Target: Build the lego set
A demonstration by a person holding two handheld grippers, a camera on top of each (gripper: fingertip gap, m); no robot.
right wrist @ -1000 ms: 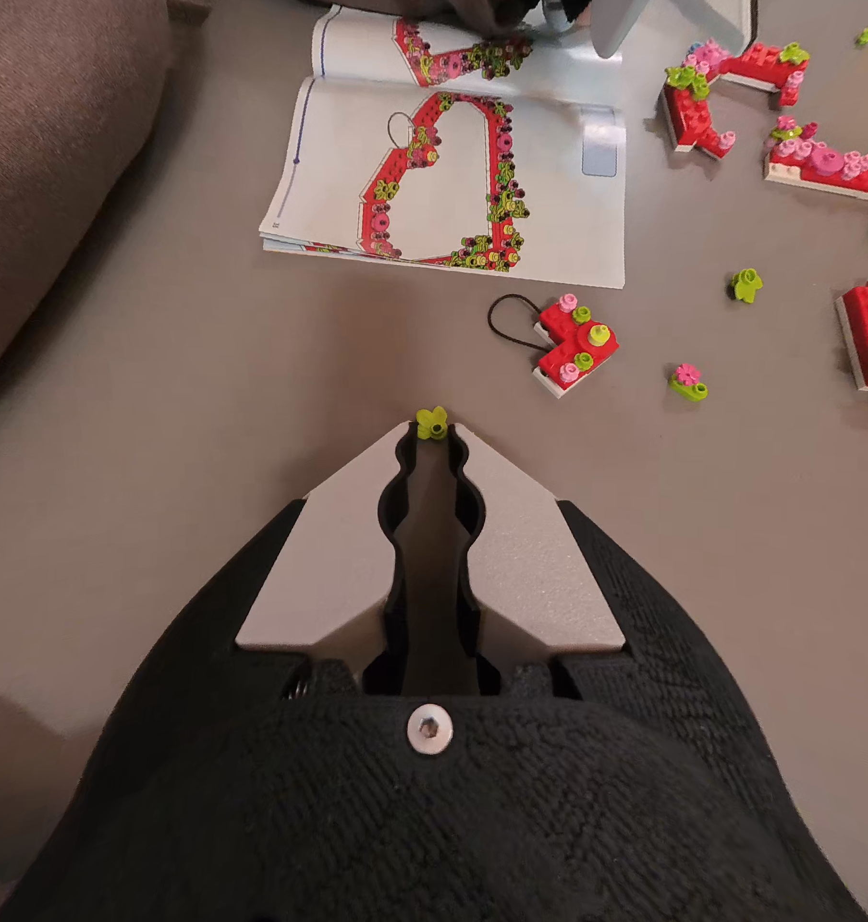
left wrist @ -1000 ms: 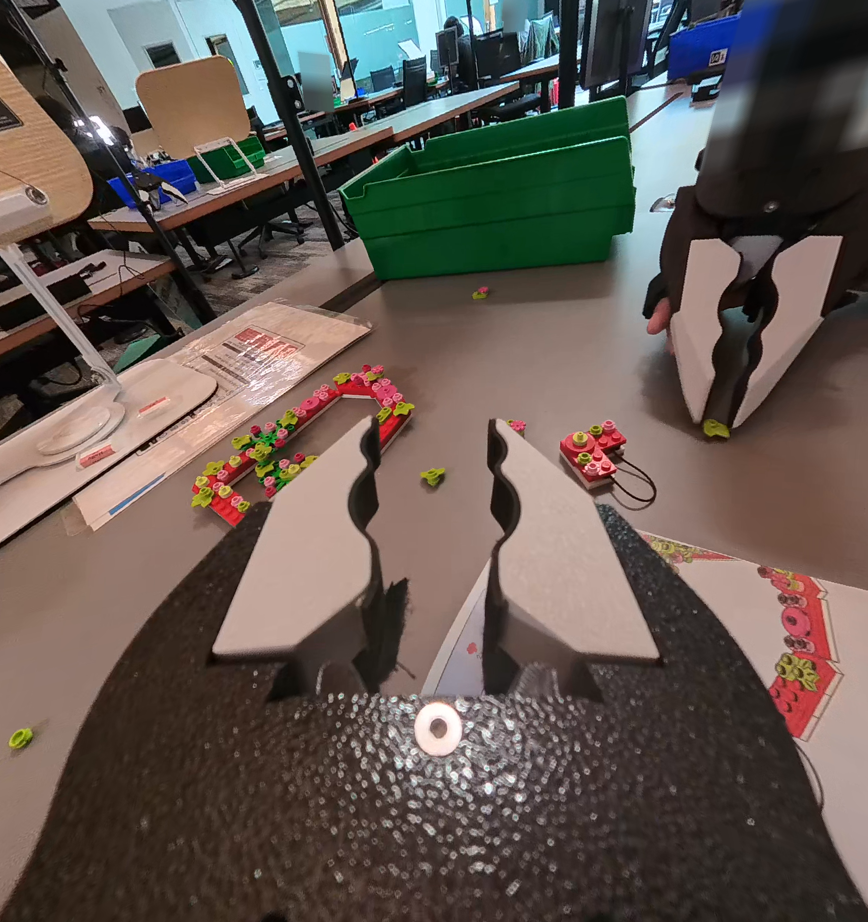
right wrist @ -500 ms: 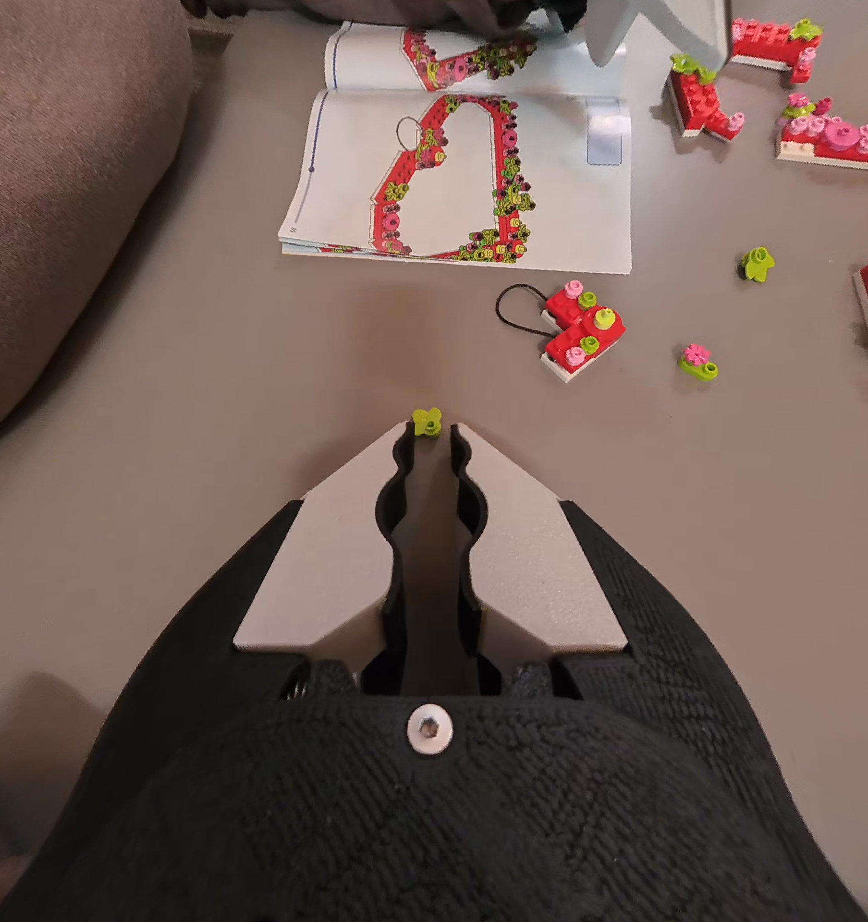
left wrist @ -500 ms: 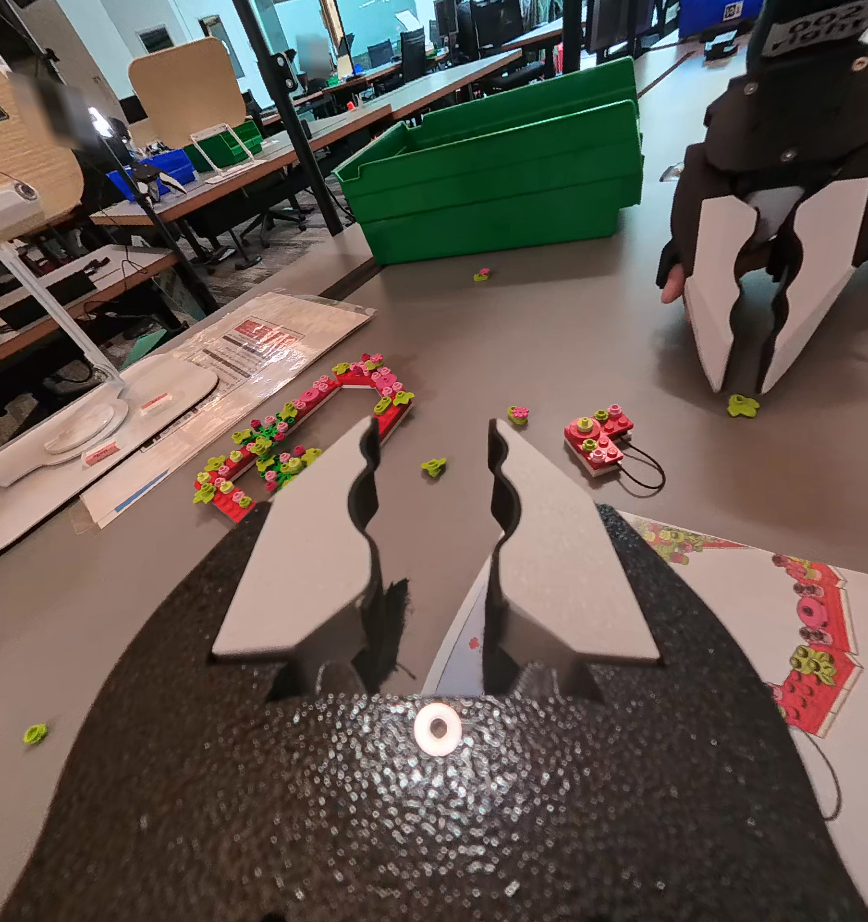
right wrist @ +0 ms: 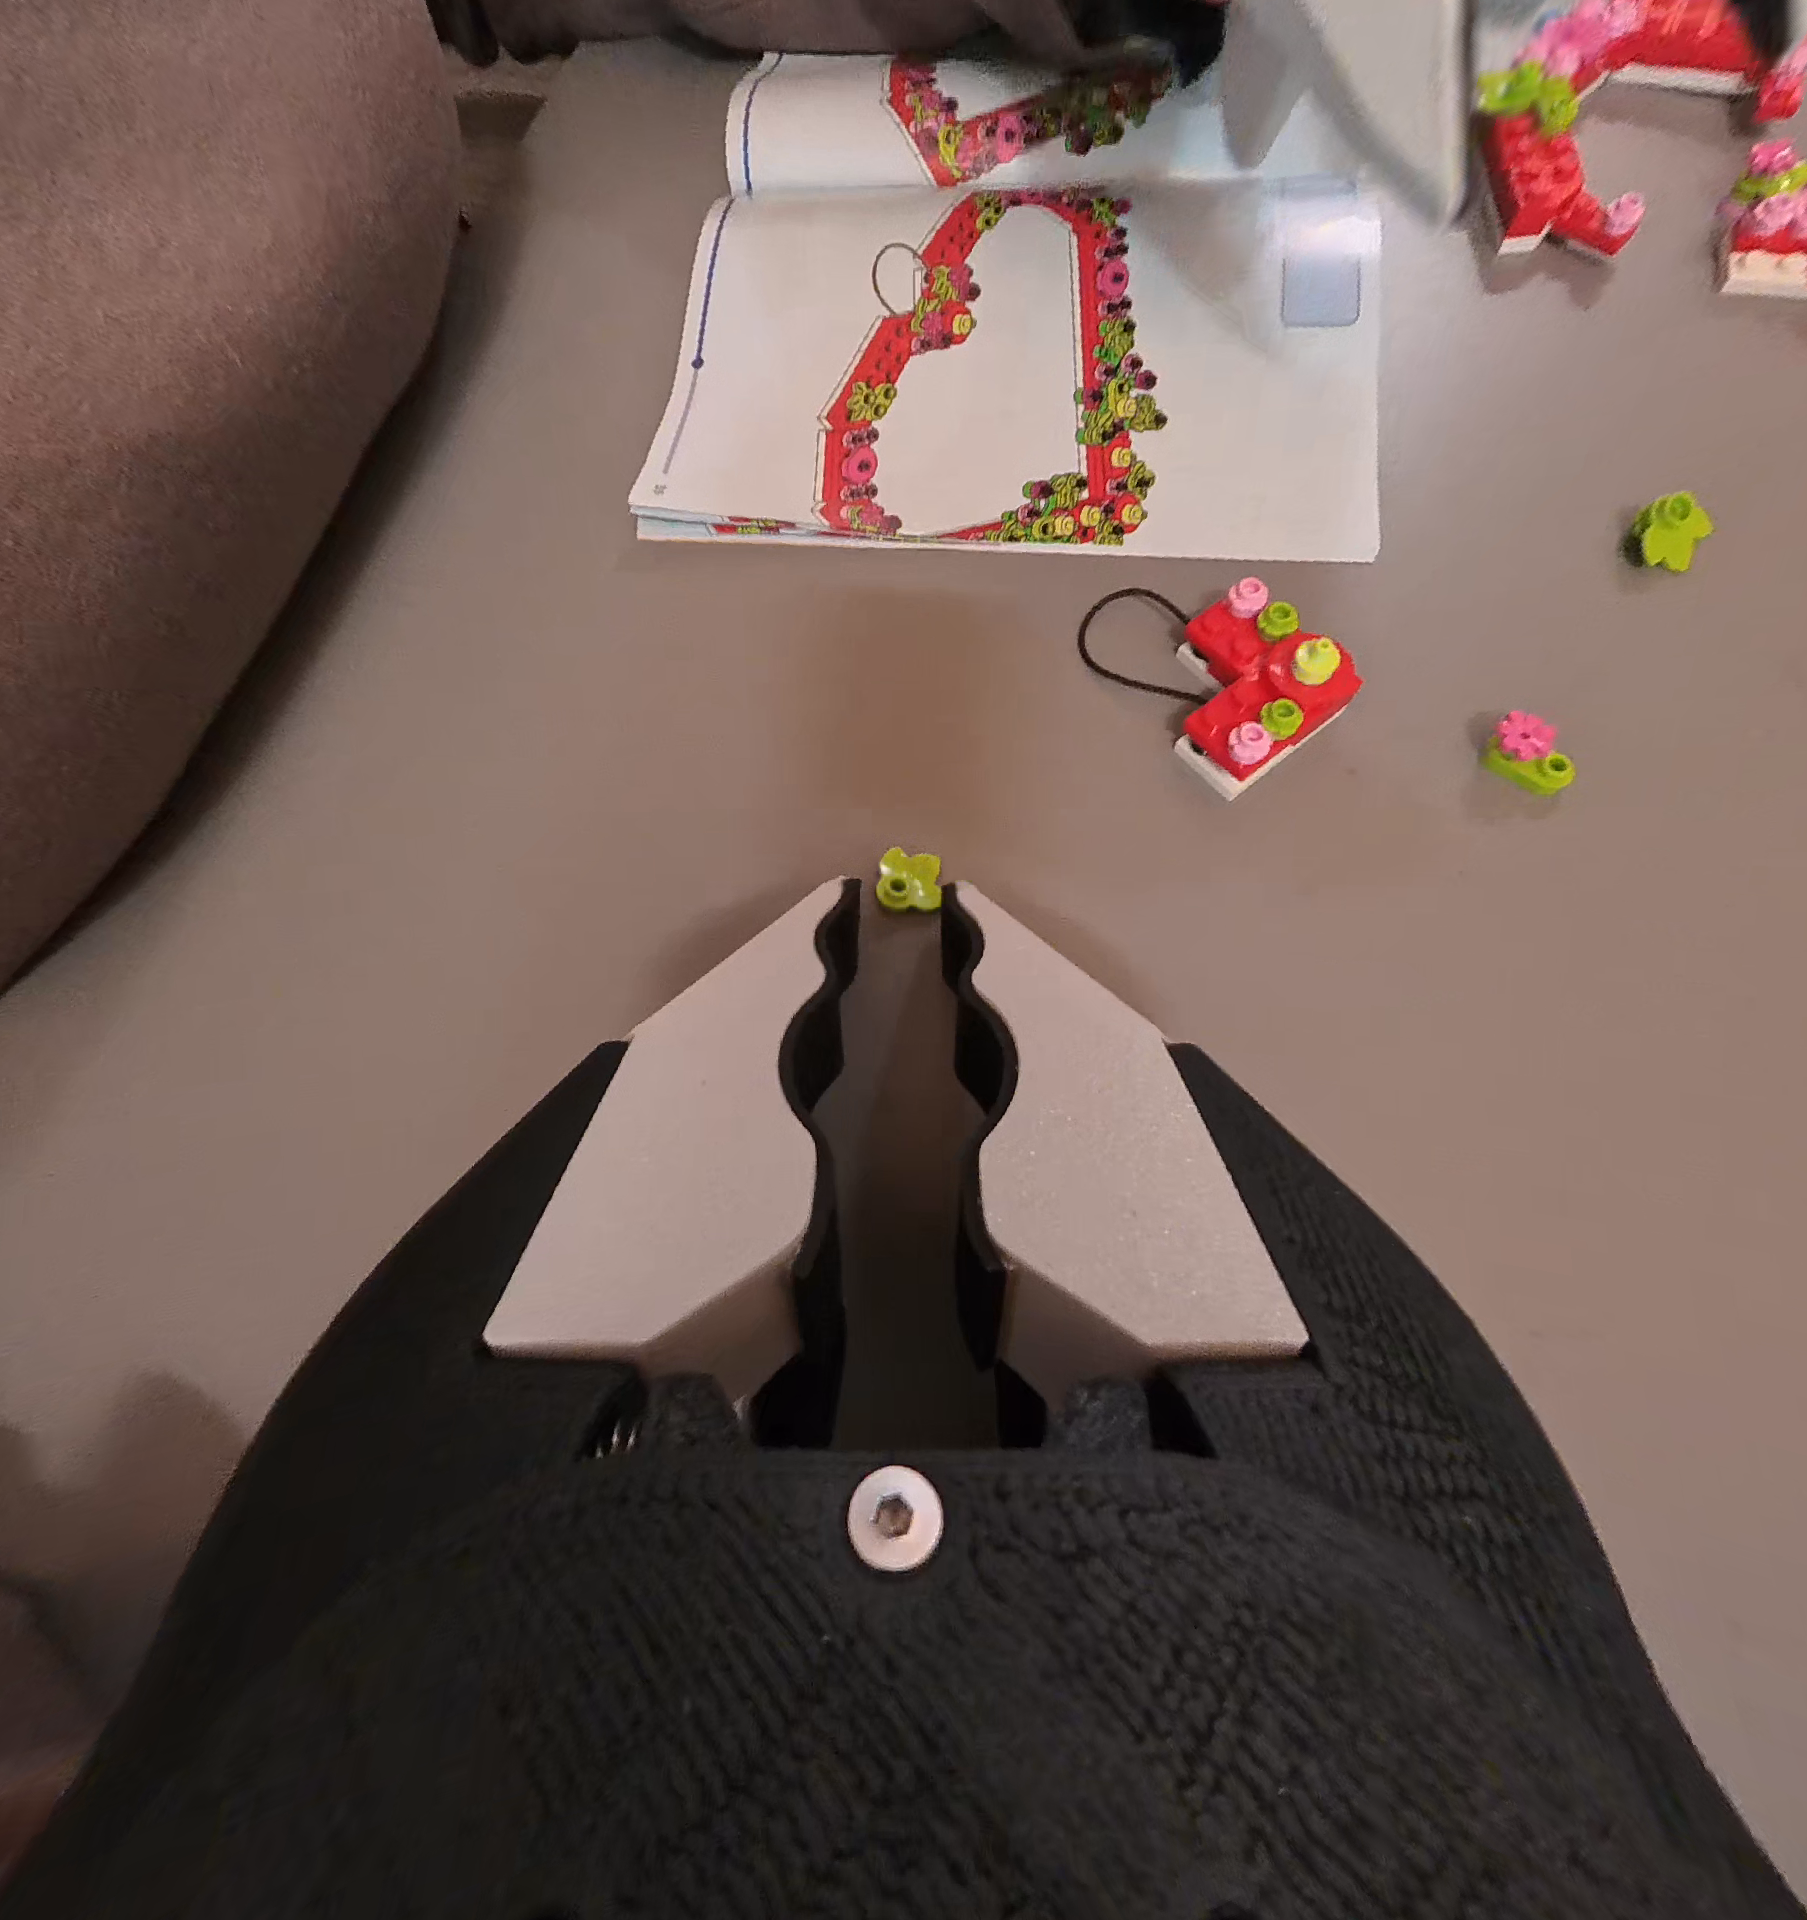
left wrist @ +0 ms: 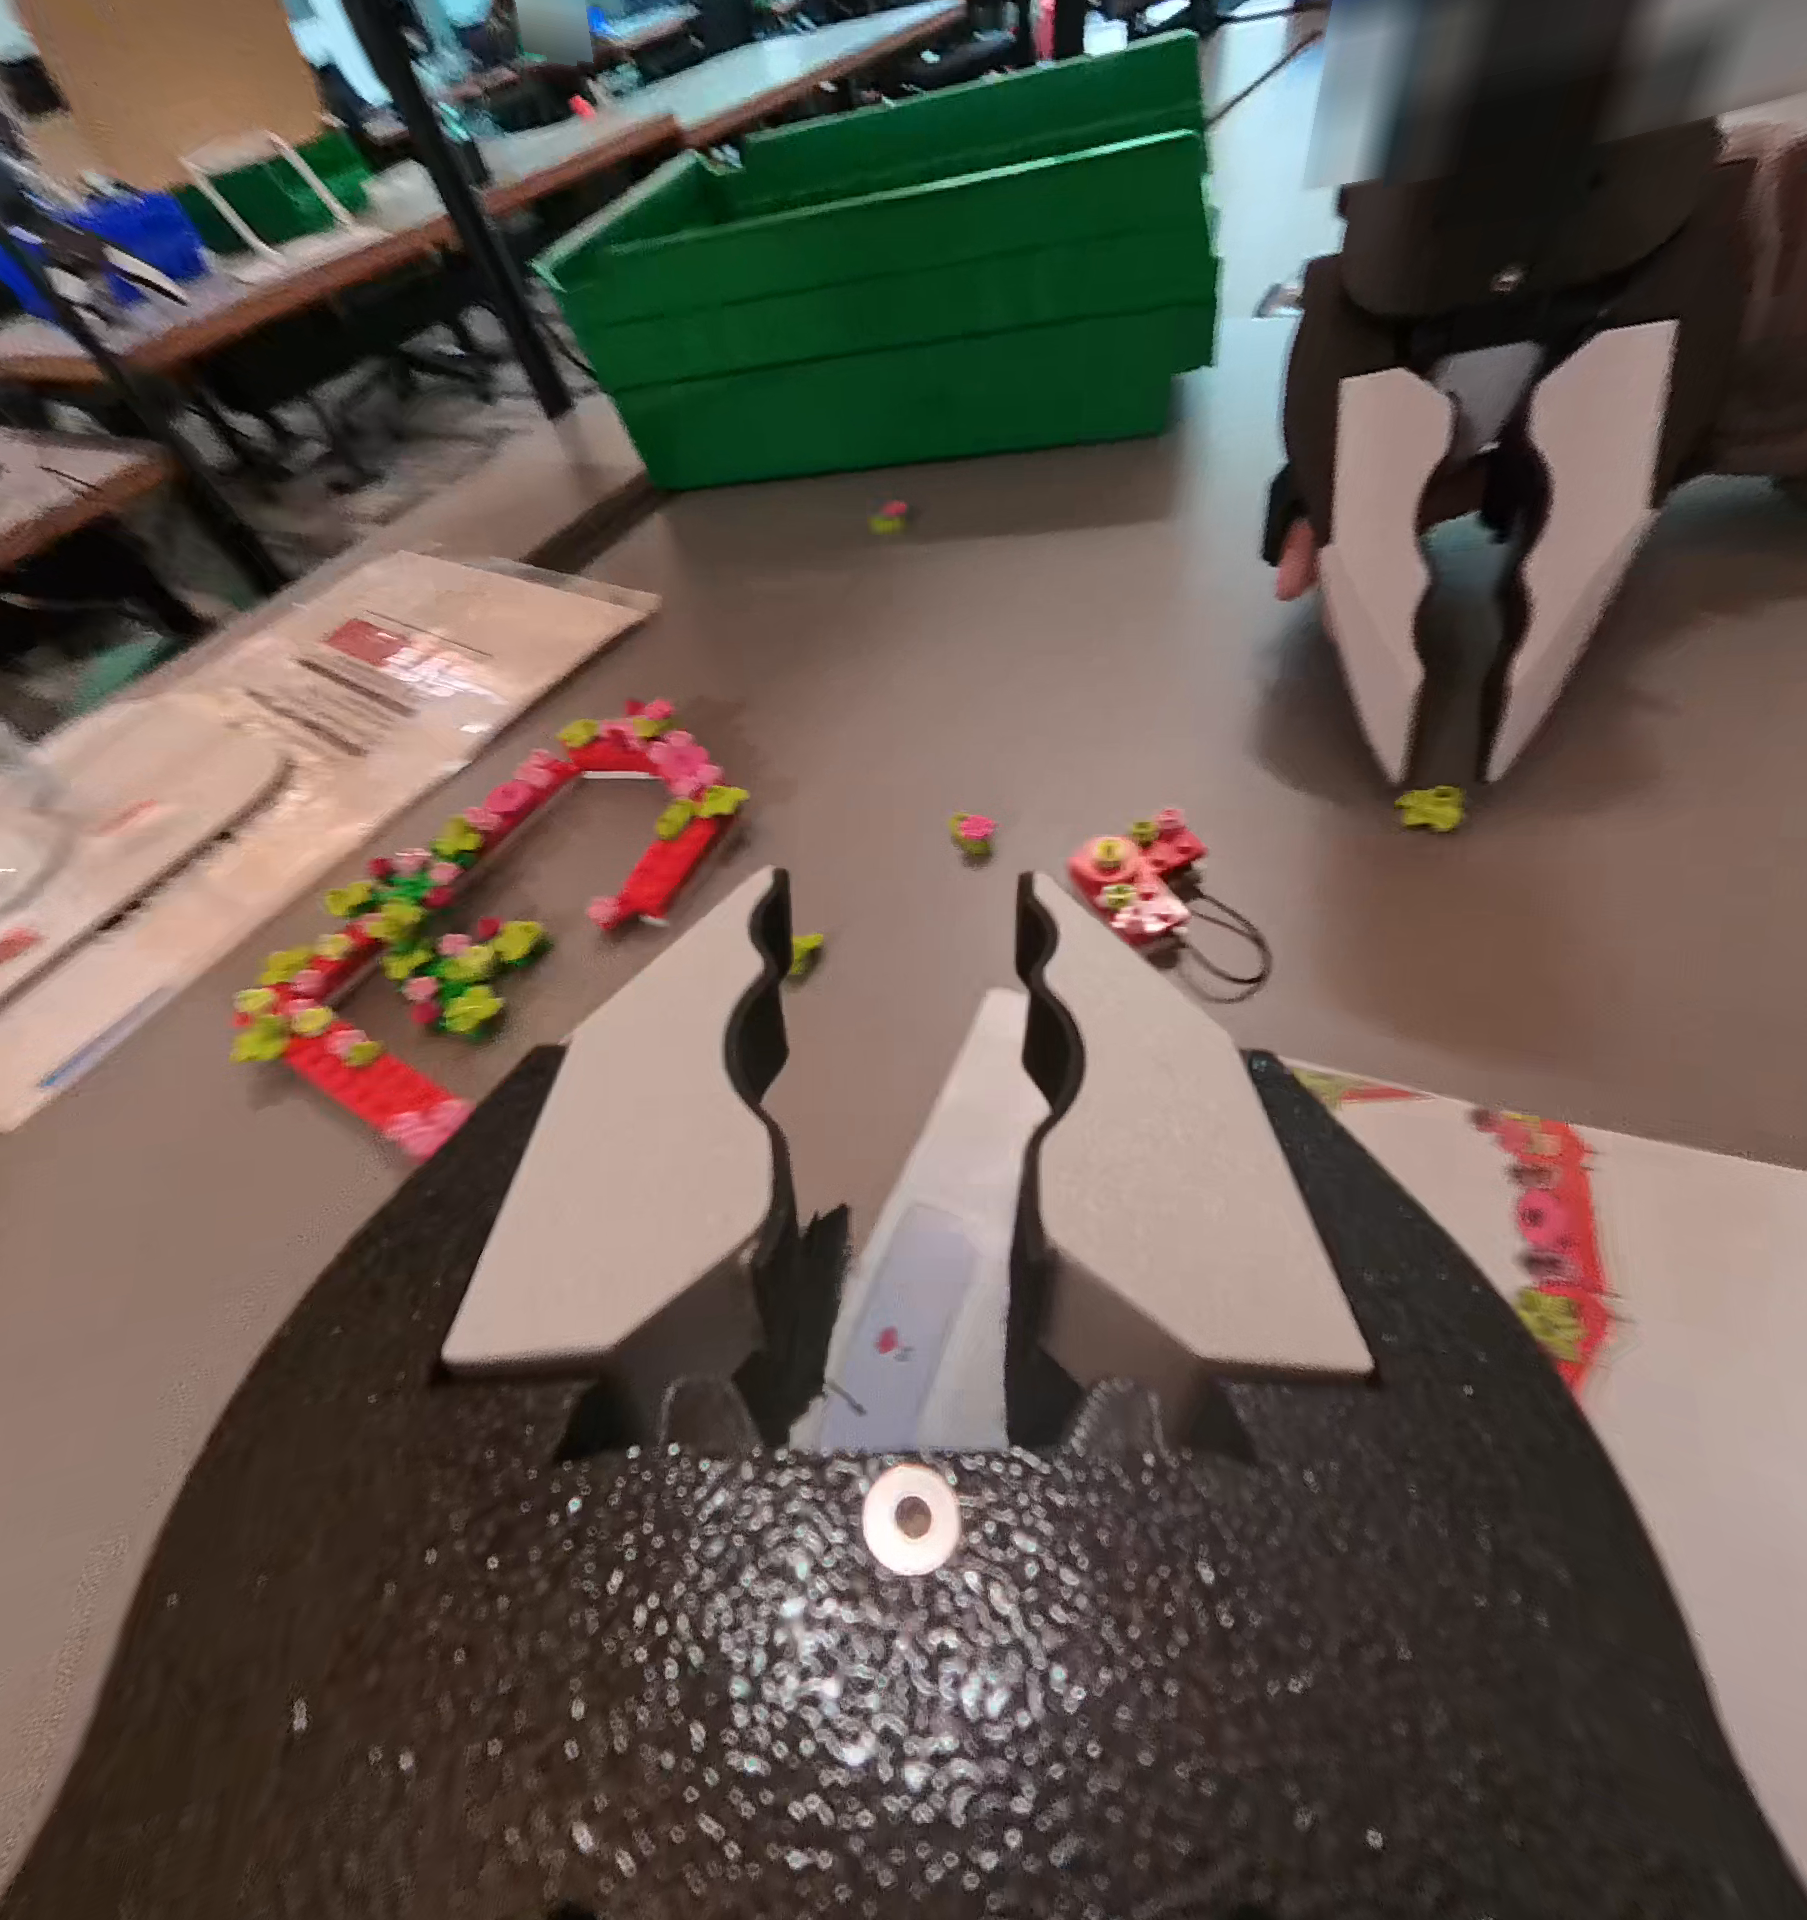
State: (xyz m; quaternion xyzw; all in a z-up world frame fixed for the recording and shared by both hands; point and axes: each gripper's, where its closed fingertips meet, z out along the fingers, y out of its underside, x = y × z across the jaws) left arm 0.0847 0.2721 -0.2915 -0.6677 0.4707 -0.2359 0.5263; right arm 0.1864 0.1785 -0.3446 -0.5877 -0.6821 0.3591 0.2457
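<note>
A small lime leaf piece (right wrist: 909, 881) lies on the grey table, also visible in the left wrist view (left wrist: 1431, 808). My right gripper (right wrist: 897, 885) is narrowly open, its tips on either side of the leaf, close to the table; it also shows in the left wrist view (left wrist: 1444, 774). My left gripper (left wrist: 899, 878) is open and empty above the corner of the instruction booklet (right wrist: 982, 343). A red frame section with pink and lime flowers (left wrist: 525, 894) lies to its left. A small red assembly with a black cord loop (right wrist: 1263, 681) lies between the grippers.
Stacked green bins (left wrist: 899, 312) stand at the back. A clear bag with papers (left wrist: 379, 665) lies at the left. Loose pieces: a pink flower on a lime plate (right wrist: 1527, 748) and another lime leaf (right wrist: 1668, 532). A brown sleeve (right wrist: 151, 416) borders the right view's left side. My right tips are about 15 cm from the lime leaf (right wrist: 1668, 532), my left tips only 7 cm.
The right gripper lifted off the leaf half a second ago and has come back down with its tips around it. The left gripper shifted slightly and stays open.
</note>
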